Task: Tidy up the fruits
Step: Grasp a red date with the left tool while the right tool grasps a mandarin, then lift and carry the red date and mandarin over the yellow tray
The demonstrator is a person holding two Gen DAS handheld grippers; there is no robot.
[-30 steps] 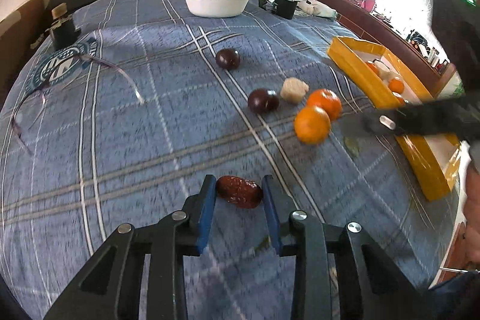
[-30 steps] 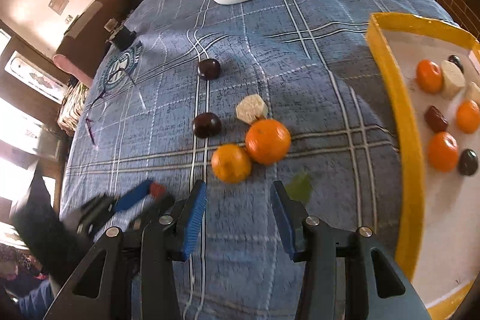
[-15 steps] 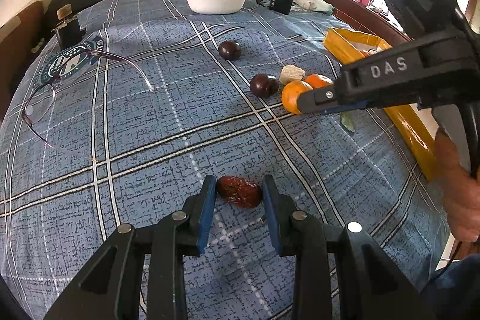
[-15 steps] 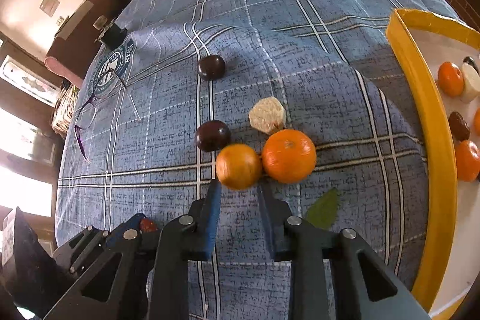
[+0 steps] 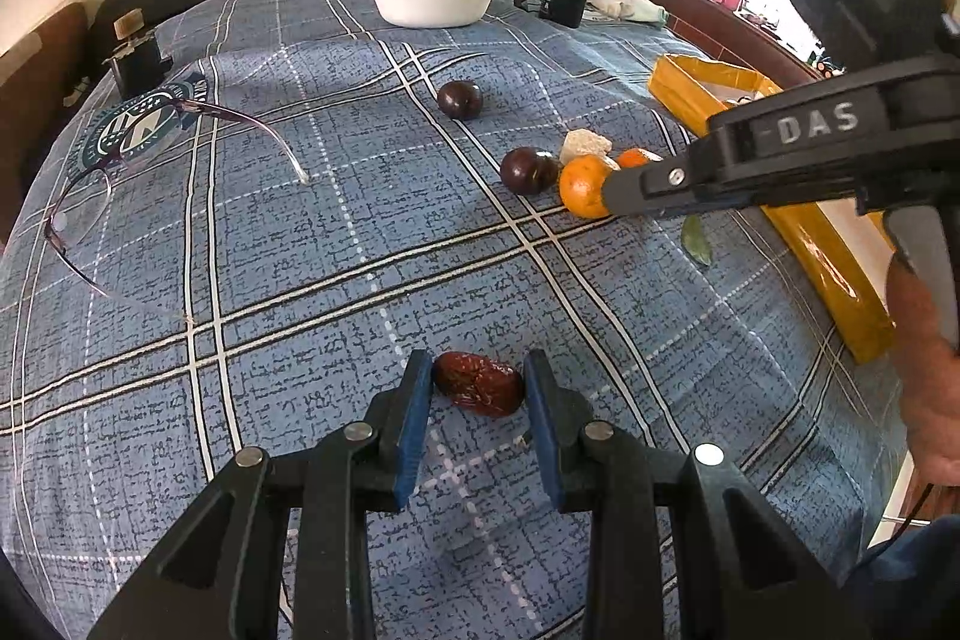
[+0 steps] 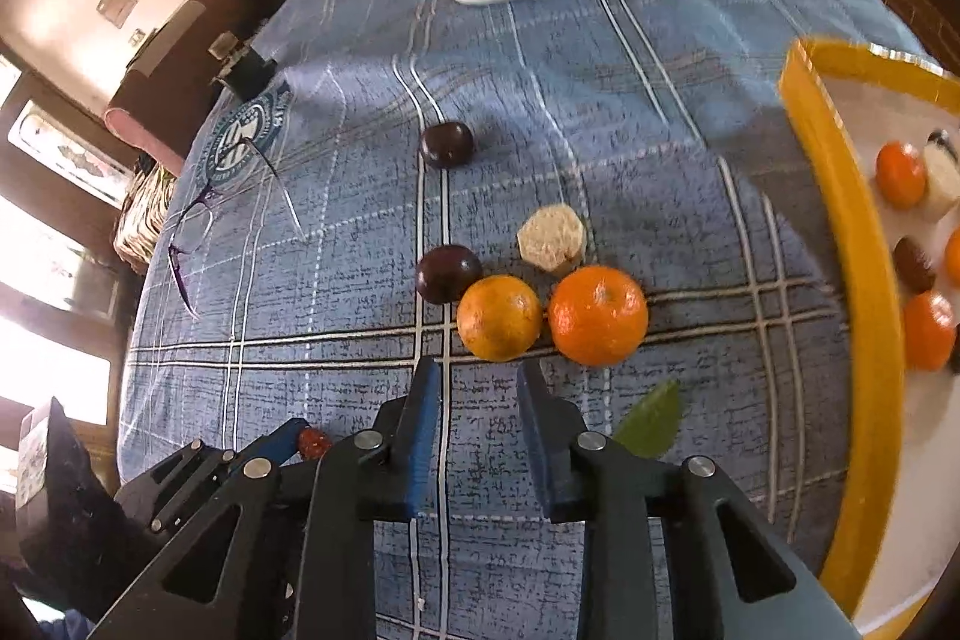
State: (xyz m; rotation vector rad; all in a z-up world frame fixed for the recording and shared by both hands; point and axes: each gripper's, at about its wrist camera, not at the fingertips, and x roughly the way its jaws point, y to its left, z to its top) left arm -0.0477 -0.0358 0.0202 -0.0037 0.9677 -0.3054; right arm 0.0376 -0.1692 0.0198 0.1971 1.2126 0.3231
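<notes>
The left gripper [image 5: 477,394] has its fingers closed on a red date [image 5: 478,391], held low over the bed's blue plaid cover [image 5: 300,280], likely bound for the yellow tray [image 6: 864,280] where sorted fruit lies. The right gripper [image 6: 477,382] has narrowed its fingers, empty, just short of the paler orange [image 6: 499,317], apparently its next pick.

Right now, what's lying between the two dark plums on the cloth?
Nothing: bare cloth between the far plum and the near plum, clearest in the right wrist view.
</notes>
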